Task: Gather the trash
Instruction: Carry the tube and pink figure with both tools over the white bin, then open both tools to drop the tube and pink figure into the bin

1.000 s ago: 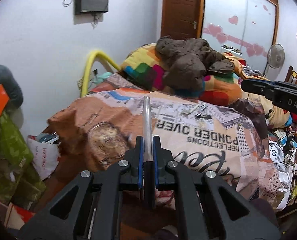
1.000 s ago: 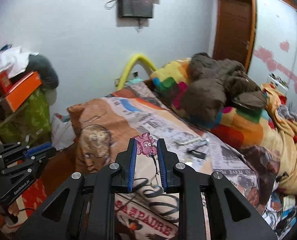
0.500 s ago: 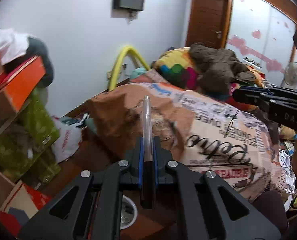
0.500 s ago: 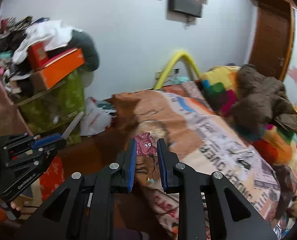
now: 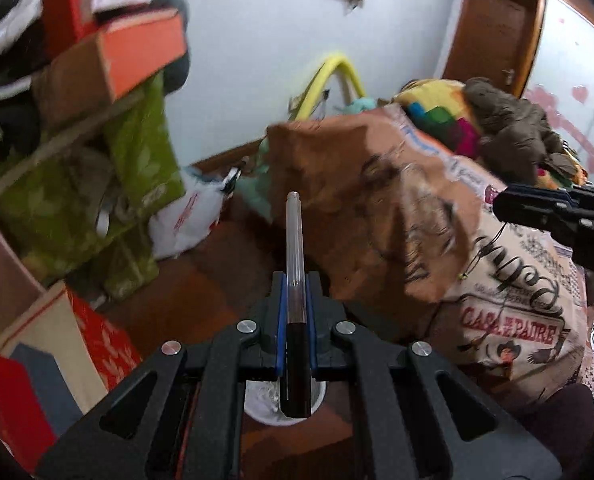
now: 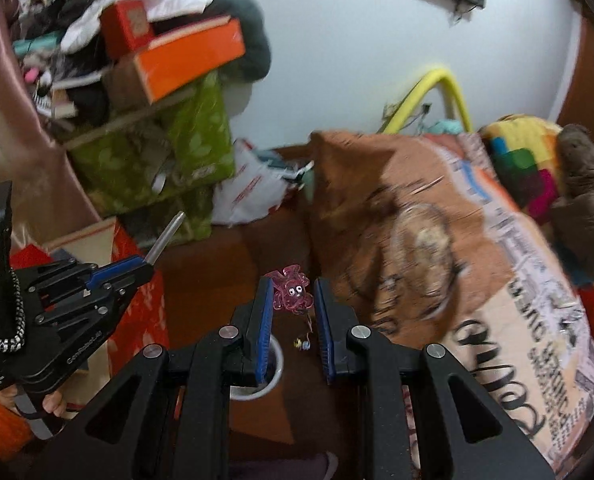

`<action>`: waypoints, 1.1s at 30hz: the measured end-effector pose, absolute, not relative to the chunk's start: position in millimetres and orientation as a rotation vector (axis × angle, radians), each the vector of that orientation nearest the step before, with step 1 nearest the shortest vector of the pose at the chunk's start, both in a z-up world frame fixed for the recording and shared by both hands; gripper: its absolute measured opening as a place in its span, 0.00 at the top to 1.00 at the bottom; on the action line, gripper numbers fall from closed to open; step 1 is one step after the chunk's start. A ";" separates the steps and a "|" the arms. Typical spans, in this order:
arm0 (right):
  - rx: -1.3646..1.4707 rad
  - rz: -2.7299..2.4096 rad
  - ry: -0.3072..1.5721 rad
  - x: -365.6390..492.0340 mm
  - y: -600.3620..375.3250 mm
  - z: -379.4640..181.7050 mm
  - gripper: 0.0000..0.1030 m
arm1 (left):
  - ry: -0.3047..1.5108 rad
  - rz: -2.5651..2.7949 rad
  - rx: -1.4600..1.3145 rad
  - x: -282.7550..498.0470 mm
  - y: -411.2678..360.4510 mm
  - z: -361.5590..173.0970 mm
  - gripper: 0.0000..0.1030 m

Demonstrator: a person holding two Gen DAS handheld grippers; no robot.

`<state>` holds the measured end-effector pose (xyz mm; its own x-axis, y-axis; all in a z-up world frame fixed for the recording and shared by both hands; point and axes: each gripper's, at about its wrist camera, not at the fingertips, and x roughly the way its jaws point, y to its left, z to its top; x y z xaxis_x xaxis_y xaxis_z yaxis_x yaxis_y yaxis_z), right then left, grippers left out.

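Observation:
My left gripper (image 5: 297,280) is shut on a pen (image 5: 295,240) with a clear barrel and a black cap, which sticks out forward past the fingertips. In the right wrist view the left gripper (image 6: 137,266) shows at the left, with the pen (image 6: 167,234) pointing up and right. My right gripper (image 6: 293,284) is shut on a pink see-through charm (image 6: 291,290), from which a thin cord with small beads (image 6: 303,344) hangs. Both grippers point down over a brown floor. A white round cup (image 5: 271,418) (image 6: 257,394) stands on the floor just under them, partly hidden by the fingers.
A bed with a printed quilt (image 5: 477,272) fills the right. On the left, green-covered shelves (image 6: 185,152) carry orange boxes (image 6: 189,56) and clothes. A white plastic bag (image 6: 249,192) lies by the wall. A red and beige box (image 5: 69,336) stands near the left gripper.
Both views have swung left and down, from the bed top to the floor beside it. The white cup has come into view under the grippers. Both grips look unchanged.

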<state>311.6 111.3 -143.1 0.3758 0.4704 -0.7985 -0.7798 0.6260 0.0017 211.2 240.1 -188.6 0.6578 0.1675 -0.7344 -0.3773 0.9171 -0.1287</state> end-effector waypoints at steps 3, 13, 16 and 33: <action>-0.436 0.856 0.913 306.1 128.9 -167.9 0.82 | 0.840 0.329 -0.326 206.7 255.2 -214.6 0.93; -0.463 0.887 1.155 292.5 168.6 -260.5 0.82 | 0.980 0.366 -0.433 203.2 284.9 -296.6 0.93; -0.462 0.878 1.213 293.3 172.4 -284.7 0.82 | 1.024 0.375 -0.484 201.6 292.7 -323.0 0.93; -0.403 0.853 1.406 322.8 195.5 -344.8 0.81 | 1.224 0.326 -0.599 217.7 282.9 -417.7 0.93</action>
<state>322.8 195.5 -344.8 -0.0584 0.2783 -0.9587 -0.7219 0.6516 0.2331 217.7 282.9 -417.7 0.3205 -0.0812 -0.9438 -0.5398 0.8030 -0.2524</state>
